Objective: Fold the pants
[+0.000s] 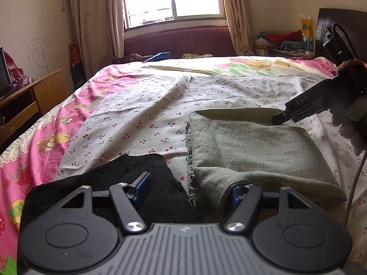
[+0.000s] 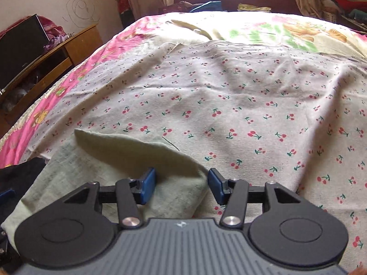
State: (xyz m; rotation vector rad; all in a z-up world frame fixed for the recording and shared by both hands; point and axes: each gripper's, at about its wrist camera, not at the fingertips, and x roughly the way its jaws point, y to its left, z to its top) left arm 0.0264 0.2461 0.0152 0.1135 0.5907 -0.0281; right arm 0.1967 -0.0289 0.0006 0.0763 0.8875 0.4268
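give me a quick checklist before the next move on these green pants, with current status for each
1. Green pants lie folded in a compact stack on the cherry-print sheet: ok.
2. Left gripper open, nothing clamped: ok.
3. Right gripper open, straddling a pants corner: ok.
4. Edges aligned: not ok, ruffled waistband sticks out on the left.
5. Black cloth clear of the pants: cannot tell, they sit very close.
6. Layers underneath smooth: cannot tell.

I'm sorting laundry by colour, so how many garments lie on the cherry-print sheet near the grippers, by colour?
Green: 1, the folded green pants
Black: 1, the black garment
Total: 2
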